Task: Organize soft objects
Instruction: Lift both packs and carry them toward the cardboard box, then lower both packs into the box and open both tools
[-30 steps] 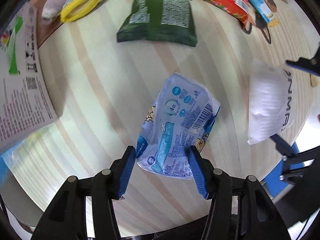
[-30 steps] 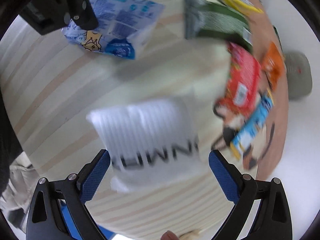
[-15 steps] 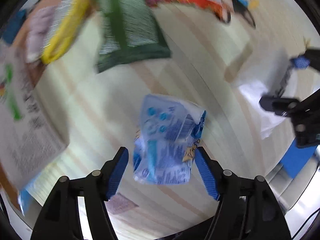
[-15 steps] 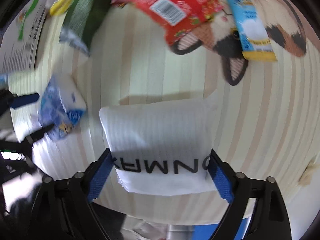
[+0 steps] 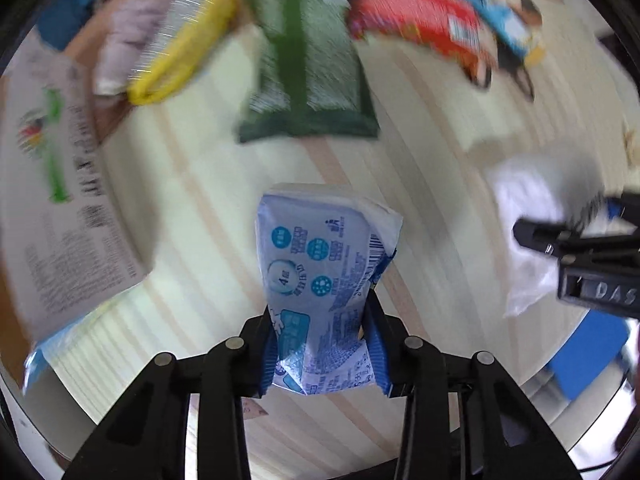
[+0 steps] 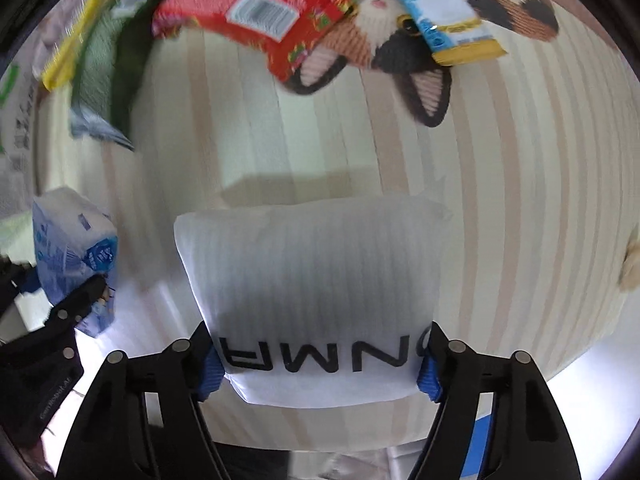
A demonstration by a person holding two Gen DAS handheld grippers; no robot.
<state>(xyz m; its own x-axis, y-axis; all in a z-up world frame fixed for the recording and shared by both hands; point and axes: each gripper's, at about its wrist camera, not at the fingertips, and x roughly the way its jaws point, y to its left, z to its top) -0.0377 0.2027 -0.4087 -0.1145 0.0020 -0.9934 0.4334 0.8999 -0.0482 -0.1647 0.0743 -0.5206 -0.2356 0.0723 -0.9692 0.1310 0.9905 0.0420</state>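
Note:
My left gripper [image 5: 325,350] is shut on a blue tissue pack [image 5: 326,264] and holds it above the striped wooden table [image 5: 192,184]. The pack also shows at the left of the right wrist view [image 6: 74,252]. My right gripper [image 6: 320,362] is shut on a white packet with black letters [image 6: 316,276], lifted off the table; it appears blurred at the right of the left wrist view [image 5: 528,220], gripped by the right gripper [image 5: 580,240].
At the far edge lie a green pack [image 5: 308,80], a red pack [image 5: 416,28], a yellow-edged pack [image 5: 180,40], a blue and yellow bar [image 6: 436,4] and a cat-shaped mat [image 6: 400,52]. A printed sheet [image 5: 60,184] lies at the left.
My left gripper closed on the tissue pack and lifted it. My right gripper closed on the white packet and raised it. Both cameras swung toward the far row of packs.

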